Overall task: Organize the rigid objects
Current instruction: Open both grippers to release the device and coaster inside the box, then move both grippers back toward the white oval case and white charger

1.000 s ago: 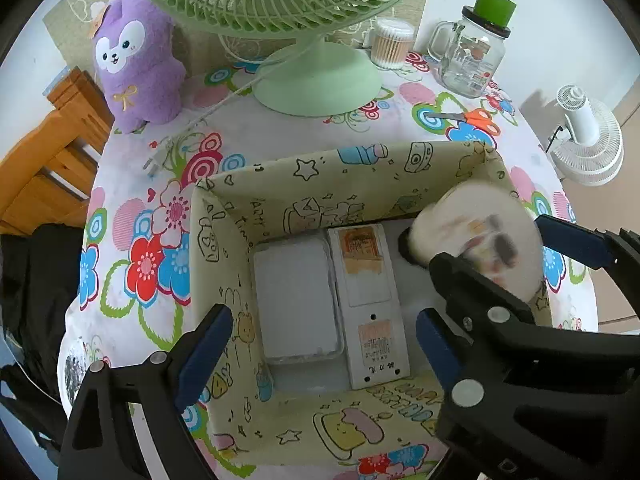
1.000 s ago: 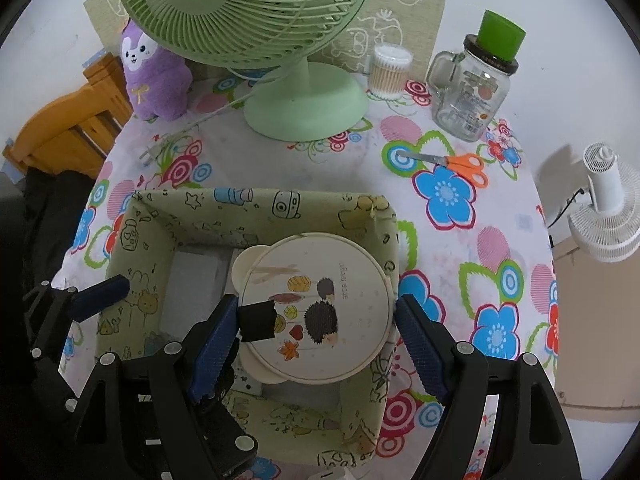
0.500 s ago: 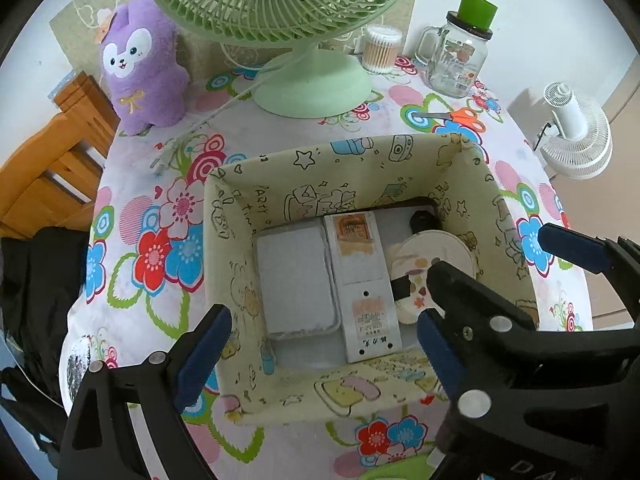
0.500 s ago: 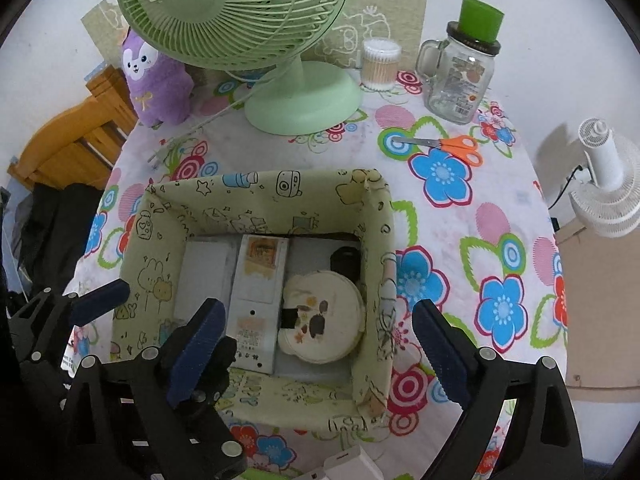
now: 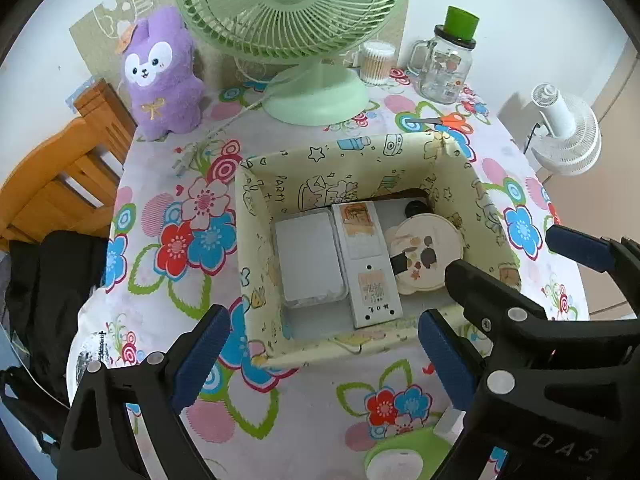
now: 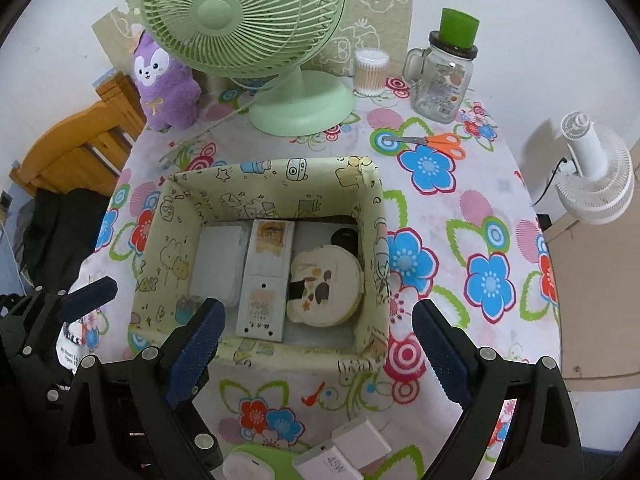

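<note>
A: Where is the next thing to tidy, seen from the right claw [image 6: 316, 346]?

B: Just below and behind its fingertips, at the near edge of the bench [image 6: 440, 208]: a white charger block [image 6: 348, 454] (marked 45W), its long axis slanting up to the right. The right claw is the nearer one, I judge; the left claw [image 5: 322, 360] hovers beside it.

A: And the claws themselves?

B: Both are released, nothing between the pads. The right one has just been opening; its pads now stand wide apart. Both point steeply downward, above the front wall of the fabric box [image 6: 260, 356].

A: What is already stored?

B: Ahead of the claws, inside the box, the round tin [image 6: 326, 286] lies flat beside the long white strip [image 6: 264, 280].
</note>
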Demonstrator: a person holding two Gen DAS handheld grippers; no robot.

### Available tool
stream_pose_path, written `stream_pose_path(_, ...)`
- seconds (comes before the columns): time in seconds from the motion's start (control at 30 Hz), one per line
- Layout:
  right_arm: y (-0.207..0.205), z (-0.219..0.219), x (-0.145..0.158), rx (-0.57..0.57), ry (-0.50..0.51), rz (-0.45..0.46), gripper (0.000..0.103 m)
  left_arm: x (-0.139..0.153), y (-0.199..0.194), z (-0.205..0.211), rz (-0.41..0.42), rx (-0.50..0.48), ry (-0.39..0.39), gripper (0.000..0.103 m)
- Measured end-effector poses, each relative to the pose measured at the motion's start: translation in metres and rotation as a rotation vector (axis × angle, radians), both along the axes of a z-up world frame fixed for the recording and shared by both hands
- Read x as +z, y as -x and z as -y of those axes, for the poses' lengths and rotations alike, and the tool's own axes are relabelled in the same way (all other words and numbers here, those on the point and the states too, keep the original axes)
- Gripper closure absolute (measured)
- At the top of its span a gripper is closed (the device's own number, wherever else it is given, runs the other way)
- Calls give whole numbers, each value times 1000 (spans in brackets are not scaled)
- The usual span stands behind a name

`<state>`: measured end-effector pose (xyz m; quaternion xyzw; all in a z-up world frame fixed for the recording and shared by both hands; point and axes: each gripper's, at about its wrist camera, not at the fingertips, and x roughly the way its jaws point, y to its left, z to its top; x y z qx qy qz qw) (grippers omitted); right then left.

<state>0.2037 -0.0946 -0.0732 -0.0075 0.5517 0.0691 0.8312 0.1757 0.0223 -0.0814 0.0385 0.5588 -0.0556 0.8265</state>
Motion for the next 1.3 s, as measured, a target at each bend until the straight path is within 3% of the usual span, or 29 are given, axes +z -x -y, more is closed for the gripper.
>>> stream_pose_path(0.6, 55, -5, 30, -26, 16, 88, 7, 29, 51, -5, 95, -49, 5, 7)
stream_pose_path(1.3, 98, 10, 33, -35, 11, 123, 7, 24, 86, 4, 107, -36, 52, 7)
